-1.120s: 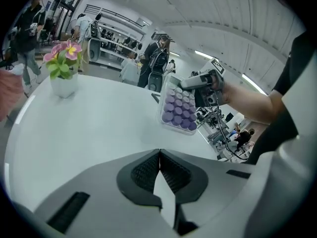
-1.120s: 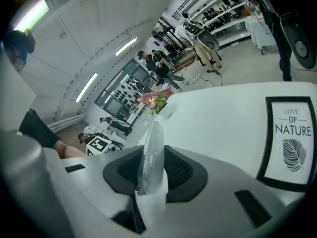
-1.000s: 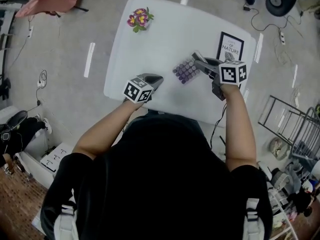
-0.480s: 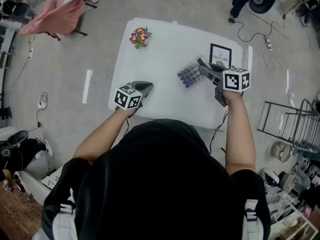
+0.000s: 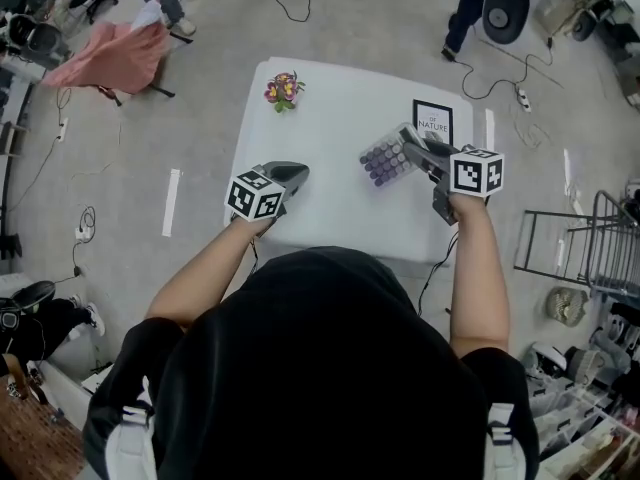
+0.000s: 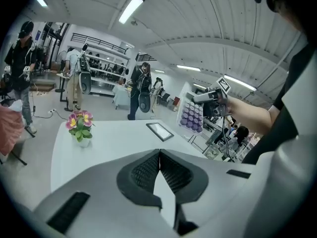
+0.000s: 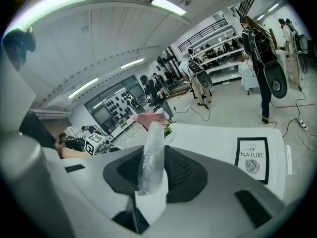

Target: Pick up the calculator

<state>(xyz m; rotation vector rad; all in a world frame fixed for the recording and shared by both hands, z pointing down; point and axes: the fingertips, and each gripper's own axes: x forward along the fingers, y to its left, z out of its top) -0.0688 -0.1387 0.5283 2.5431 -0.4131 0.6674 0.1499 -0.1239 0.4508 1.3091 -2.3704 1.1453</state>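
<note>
The calculator (image 5: 385, 158), pale with rows of purple keys, hangs in the air above the white table (image 5: 330, 108), tilted with its keys facing left. My right gripper (image 5: 418, 150) is shut on its right edge. In the right gripper view the calculator (image 7: 151, 152) shows edge-on between the pads. My left gripper (image 5: 293, 175) hovers over the table's near left part, shut with nothing in it; in its own view the pads (image 6: 143, 170) meet. From there the calculator (image 6: 192, 117) shows to the right, held up.
A small pot of flowers (image 5: 284, 90) stands at the table's far left corner. A framed print (image 5: 433, 122) lies at the far right. A pink cloth (image 5: 115, 53) drapes a chair at left, a wire rack (image 5: 590, 248) stands at right, and people stand beyond.
Both grippers have risen, the right one carrying the calculator higher above the table. The table looks smaller and farther below than before.
</note>
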